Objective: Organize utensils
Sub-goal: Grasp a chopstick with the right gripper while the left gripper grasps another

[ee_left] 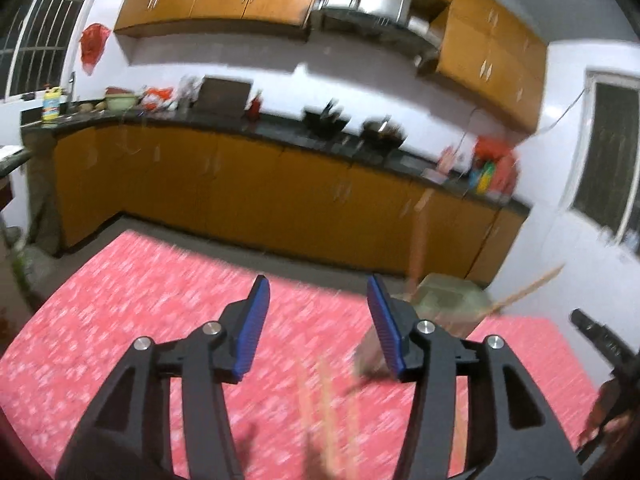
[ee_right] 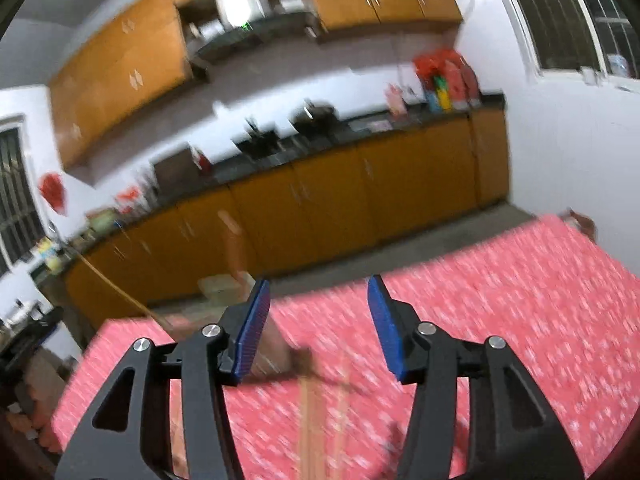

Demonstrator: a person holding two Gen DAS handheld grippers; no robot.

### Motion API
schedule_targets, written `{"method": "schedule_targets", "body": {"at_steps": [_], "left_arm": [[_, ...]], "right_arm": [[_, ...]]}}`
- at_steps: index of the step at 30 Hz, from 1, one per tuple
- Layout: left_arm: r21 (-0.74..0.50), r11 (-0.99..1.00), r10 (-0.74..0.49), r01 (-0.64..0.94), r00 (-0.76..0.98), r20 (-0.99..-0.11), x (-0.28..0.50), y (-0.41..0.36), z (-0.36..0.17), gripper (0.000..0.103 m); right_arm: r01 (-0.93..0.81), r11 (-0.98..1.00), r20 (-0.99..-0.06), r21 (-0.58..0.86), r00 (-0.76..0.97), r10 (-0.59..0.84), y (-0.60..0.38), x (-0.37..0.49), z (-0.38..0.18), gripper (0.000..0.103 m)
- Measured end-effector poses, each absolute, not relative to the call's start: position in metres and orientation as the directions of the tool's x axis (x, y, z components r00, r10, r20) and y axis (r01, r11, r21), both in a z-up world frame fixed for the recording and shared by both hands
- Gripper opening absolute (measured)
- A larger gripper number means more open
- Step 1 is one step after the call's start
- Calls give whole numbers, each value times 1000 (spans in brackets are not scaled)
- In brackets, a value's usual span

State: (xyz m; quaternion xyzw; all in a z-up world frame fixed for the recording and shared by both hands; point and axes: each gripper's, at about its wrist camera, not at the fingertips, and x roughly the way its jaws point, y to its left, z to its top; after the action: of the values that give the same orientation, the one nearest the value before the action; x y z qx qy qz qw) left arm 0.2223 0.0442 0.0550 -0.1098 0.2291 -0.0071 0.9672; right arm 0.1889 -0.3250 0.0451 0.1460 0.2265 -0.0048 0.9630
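Observation:
Both views are motion-blurred. My left gripper [ee_left: 318, 322] is open and empty above a red patterned tablecloth [ee_left: 120, 320]. Blurred wooden chopsticks [ee_left: 328, 412] and a dark-handled utensil [ee_left: 368, 364] lie on the cloth below it. A pale utensil holder [ee_left: 448, 300] with wooden sticks leaning out stands at the table's far edge. My right gripper [ee_right: 318, 322] is open and empty above the same cloth [ee_right: 520, 320]. Chopsticks [ee_right: 316, 424] and a dark utensil [ee_right: 296, 364] lie below it. The holder [ee_right: 220, 286] sits to the left behind its left finger.
Orange kitchen cabinets [ee_left: 280, 192] with a dark counter holding pots and bottles run along the far wall. A grey floor gap separates them from the table. The other gripper's black body [ee_left: 604, 344] shows at the right edge of the left wrist view.

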Motion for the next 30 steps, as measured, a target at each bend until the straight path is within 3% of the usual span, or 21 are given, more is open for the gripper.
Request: {"method": "schedule_targets", "body": {"at_steps": [2,5,8,14,17,18,25,30], "left_arm": [[-199,978,-49,-61,862,-505,223,48,33,51],[-179,979,-33,-96,795,-605,224,52,-4,51],[-186,978,-52,-98,744,-666,221,52,-32,51],[-193,979,-92,-61,714,-694,213,45,-59,51],[-204,978,-118,-39,706,-699,211,40,-61,50],[-207,978,-126,-31,702,-700,211,38,-61,47],[-225,974,-196,40,650,-734,207,20,-77,31],[-207,976,-202,65,620,-758,208,12,-86,23]], "right_arm": [[117,959,-529,258,848,39,-330,195,18,51],[138,960,-671,244,738,64,-330,204,-34,36],[111,956,-738,272,661,133,-319,206,-68,25],[40,973,-778,227,608,157,-286,202,-92,24],[31,986,-782,161,614,109,-282,199,-96,13],[34,989,-784,145,614,94,-282,201,-96,7],[171,973,-786,156,618,17,-312,207,-97,7],[158,978,-784,136,621,8,-310,206,-98,7]]}}
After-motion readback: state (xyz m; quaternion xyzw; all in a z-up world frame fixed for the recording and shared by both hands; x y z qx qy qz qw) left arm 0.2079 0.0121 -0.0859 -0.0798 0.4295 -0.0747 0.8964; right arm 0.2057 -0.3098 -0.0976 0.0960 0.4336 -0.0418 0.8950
